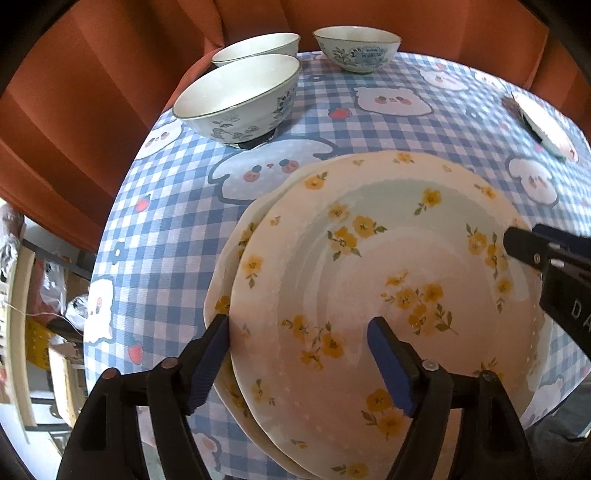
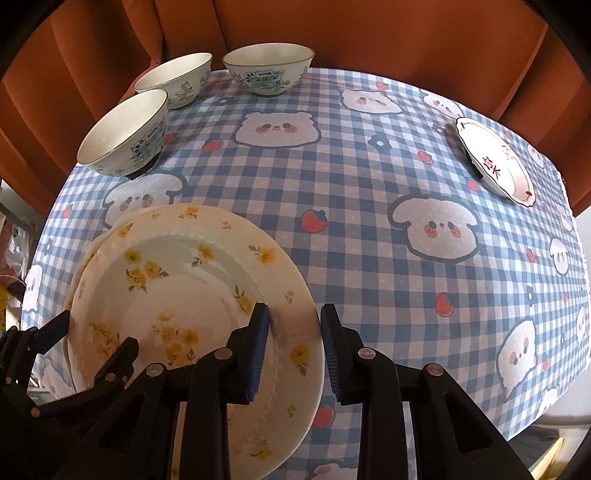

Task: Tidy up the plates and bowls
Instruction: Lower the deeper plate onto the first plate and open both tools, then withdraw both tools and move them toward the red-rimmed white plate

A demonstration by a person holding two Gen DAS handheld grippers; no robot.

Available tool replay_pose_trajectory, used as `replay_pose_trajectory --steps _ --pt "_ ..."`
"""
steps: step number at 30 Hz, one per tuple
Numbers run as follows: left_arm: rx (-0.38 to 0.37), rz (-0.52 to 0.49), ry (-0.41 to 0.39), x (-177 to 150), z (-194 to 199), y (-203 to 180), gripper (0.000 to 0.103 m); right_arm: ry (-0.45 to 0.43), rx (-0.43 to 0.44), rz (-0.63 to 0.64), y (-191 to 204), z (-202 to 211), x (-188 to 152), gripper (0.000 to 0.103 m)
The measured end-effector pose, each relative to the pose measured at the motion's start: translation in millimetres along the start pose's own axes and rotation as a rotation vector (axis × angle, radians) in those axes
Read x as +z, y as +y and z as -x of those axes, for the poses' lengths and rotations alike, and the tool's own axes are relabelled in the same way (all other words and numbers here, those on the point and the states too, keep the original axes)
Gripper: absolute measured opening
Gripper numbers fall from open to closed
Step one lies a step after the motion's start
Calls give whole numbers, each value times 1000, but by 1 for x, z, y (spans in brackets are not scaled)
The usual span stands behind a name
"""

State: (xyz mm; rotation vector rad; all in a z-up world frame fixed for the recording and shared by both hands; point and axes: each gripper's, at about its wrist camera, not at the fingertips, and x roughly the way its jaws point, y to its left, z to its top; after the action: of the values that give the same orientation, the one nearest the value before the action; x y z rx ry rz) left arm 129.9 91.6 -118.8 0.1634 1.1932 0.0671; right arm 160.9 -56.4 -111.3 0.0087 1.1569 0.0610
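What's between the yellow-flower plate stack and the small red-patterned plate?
Only bare checked tablecloth between stack and small plate; right wrist view shows it.

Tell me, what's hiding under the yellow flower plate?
Another plate like it peeks out under the yellow flower plate. Only its edge shows; the rest, and anything beneath on the tablecloth, is covered.

Near left: 2 plates stacked on the table, top one shifted right of the lower.
Far left: 3 bowls upright, apart, behind the stack.
Far right: small plate alone near the edge, well apart from the rest.
Behind table: curtain.
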Motion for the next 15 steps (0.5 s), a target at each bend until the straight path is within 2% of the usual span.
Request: replay_pose_trajectory --steps 7,15 --pt "58 11 8 2 1 1 83 -6 10 15 6 -1 3 32" --pt "4 5 -9 4 8 5 83 -6 21 1 13 -4 4 33"
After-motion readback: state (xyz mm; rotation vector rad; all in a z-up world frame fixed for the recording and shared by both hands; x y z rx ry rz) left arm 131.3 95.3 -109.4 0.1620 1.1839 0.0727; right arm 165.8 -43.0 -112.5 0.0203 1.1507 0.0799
